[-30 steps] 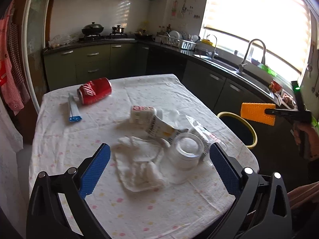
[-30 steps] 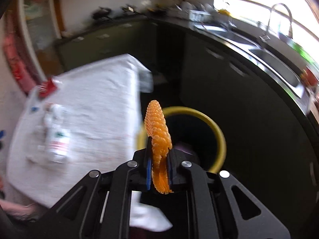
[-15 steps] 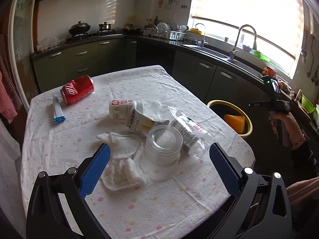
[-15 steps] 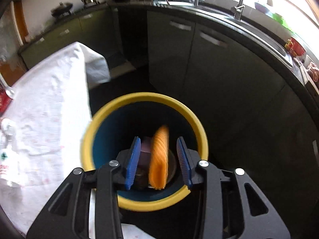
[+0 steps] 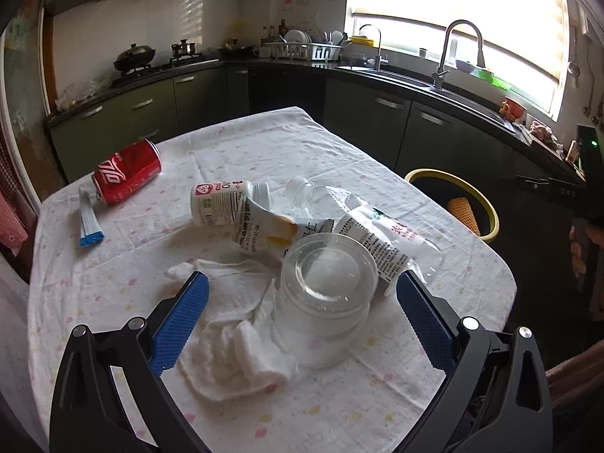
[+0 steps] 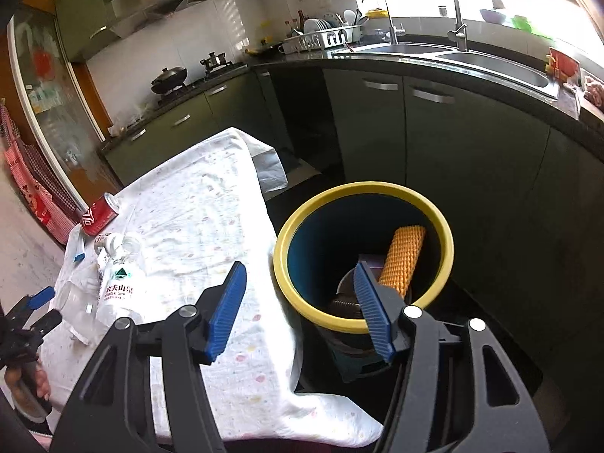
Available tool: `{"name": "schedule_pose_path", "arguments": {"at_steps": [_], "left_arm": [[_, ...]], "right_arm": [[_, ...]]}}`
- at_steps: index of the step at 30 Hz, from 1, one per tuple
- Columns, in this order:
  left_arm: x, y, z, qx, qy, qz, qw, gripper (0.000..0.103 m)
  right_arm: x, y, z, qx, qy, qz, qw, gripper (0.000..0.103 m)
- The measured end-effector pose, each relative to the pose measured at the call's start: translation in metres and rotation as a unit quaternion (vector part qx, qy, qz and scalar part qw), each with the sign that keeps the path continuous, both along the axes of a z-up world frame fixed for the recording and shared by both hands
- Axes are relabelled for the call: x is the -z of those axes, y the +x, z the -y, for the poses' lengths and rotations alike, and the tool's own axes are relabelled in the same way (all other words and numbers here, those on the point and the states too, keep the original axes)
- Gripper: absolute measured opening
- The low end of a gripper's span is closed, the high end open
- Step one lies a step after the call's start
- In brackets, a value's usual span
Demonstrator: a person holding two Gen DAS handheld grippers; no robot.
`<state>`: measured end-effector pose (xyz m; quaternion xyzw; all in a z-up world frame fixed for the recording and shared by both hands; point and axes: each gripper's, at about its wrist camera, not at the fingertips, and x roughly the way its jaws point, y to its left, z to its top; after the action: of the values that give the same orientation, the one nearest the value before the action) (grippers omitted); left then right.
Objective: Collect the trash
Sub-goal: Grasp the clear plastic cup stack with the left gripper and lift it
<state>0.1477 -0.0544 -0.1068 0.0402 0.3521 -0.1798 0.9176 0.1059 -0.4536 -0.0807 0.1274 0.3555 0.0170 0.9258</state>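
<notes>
Here, red Coca-Cola can [image 5: 126,171] on the tablecloth [image 5: 264,143]; left gripper [image 5: 302,317] open, right gripper [image 6: 302,311] opening, empty.

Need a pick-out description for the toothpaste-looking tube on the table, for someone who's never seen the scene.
Start at the table with the white speckled cloth and go to its far left corner, where a red Coca-Cola can lies on its side. Just beside the can lies the small white tube. It is the only flat, slim item there, with a blue end, apart from the central trash pile.
</notes>
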Motion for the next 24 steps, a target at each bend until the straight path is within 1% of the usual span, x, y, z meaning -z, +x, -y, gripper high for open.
{"name": "schedule_pose_path", "arguments": {"at_steps": [4, 6, 8, 10, 13, 15, 16, 17, 19, 21, 24], "left_arm": [[0.01, 0.012, 0.01, -0.004, 0.001, -0.013, 0.9999, 0.097], [0.013, 0.014, 0.018, 0.004, 0.008, -0.011, 0.9999, 0.092], [0.015, 0.016, 0.026, 0.005, 0.025, -0.006, 0.9997, 0.085], [0.016, 0.016, 0.031, 0.01, 0.033, -0.004, 0.9994, 0.08], [0.018, 0.014, 0.033, 0.011, 0.038, -0.001, 0.9992, 0.077], [0.019, 0.013, 0.031, 0.009, 0.037, 0.001, 0.9993, 0.072], [0.021, 0.014, 0.028, 0.008, 0.033, -0.001, 0.9994, 0.069], [0.022, 0.014, 0.026, 0.008, 0.029, -0.003, 0.9996, 0.063], [0.023, 0.015, 0.021, 0.01, 0.017, -0.006, 0.9998, 0.057], [0.023, 0.014, 0.017, 0.013, 0.007, -0.003, 0.9999, 0.056], [0.02, 0.013, 0.012, 0.009, 0.004, 0.004, 0.9999, 0.055]], "right_arm": [[0.003, -0.004, 0.005, 0.002, 0.013, 0.002, 1.0, 0.057], [0.004, -0.004, 0.009, 0.003, 0.016, 0.001, 1.0, 0.057], [0.004, -0.004, 0.012, 0.005, 0.022, 0.004, 1.0, 0.057], [0.004, -0.004, 0.012, 0.004, 0.025, 0.006, 1.0, 0.057], [0.002, -0.005, 0.01, 0.0, 0.026, 0.008, 1.0, 0.057], [0.001, -0.006, 0.009, -0.002, 0.025, 0.009, 1.0, 0.057], [0.0, -0.006, 0.008, -0.003, 0.026, 0.009, 1.0, 0.057], [-0.001, -0.006, 0.007, -0.004, 0.026, 0.01, 1.0, 0.057], [-0.002, -0.006, 0.005, -0.007, 0.026, 0.012, 1.0, 0.057], [-0.003, -0.008, 0.003, -0.011, 0.027, 0.014, 0.999, 0.057], [-0.004, -0.009, 0.001, -0.014, 0.029, 0.015, 0.999, 0.057]]}}
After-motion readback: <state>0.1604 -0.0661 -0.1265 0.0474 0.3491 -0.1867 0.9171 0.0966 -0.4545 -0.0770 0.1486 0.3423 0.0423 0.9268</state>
